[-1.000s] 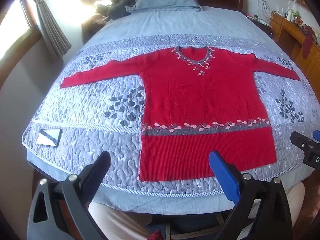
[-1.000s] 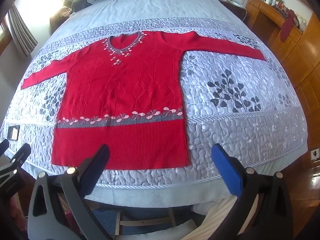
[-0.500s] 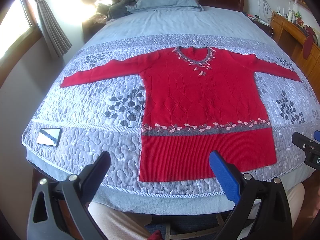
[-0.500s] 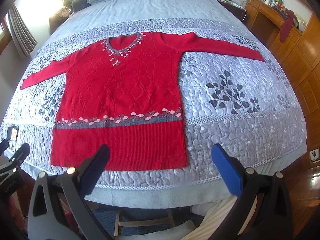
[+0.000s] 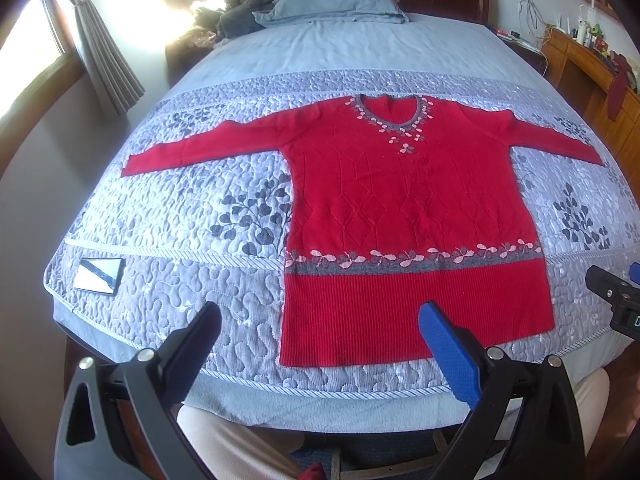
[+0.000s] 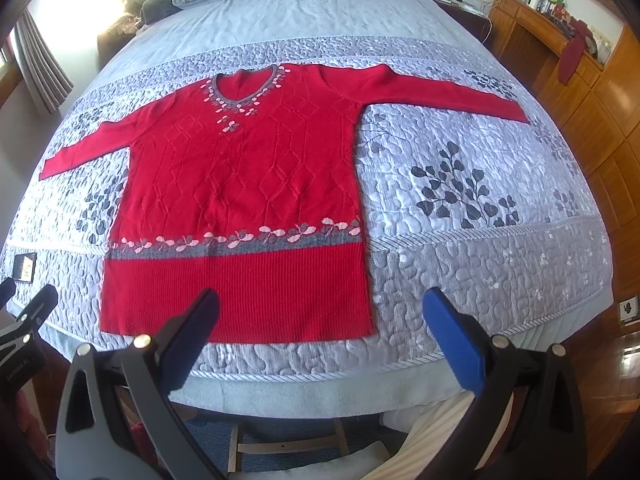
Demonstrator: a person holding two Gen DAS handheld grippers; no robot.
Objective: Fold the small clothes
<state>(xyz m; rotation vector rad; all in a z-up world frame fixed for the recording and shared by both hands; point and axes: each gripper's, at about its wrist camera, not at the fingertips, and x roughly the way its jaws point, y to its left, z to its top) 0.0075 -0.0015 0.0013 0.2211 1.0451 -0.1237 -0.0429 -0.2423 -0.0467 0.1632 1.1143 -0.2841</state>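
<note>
A red knitted sweater (image 5: 404,216) (image 6: 244,188) lies flat and face up on the bed, both sleeves spread out to the sides, hem toward me. It has a grey collar and a grey band with pink leaves above the ribbed hem. My left gripper (image 5: 320,320) hovers open above the bed's near edge, over the hem's left part, holding nothing. My right gripper (image 6: 320,308) is open too, above the hem's right corner, and also holds nothing. Each gripper shows at the edge of the other's view.
The bed carries a grey quilted cover (image 5: 192,216) (image 6: 480,232) with leaf prints. A phone (image 5: 99,275) lies near the cover's front left corner. A pillow (image 5: 336,4) and dark clothes (image 5: 240,16) sit at the headboard. Wooden cabinets (image 6: 592,92) stand on the right, a curtain (image 5: 104,52) on the left.
Both grippers have drifted very slightly; the sweater sits a touch higher in the left wrist view and lower in the right wrist view. Nothing was grasped or moved.
</note>
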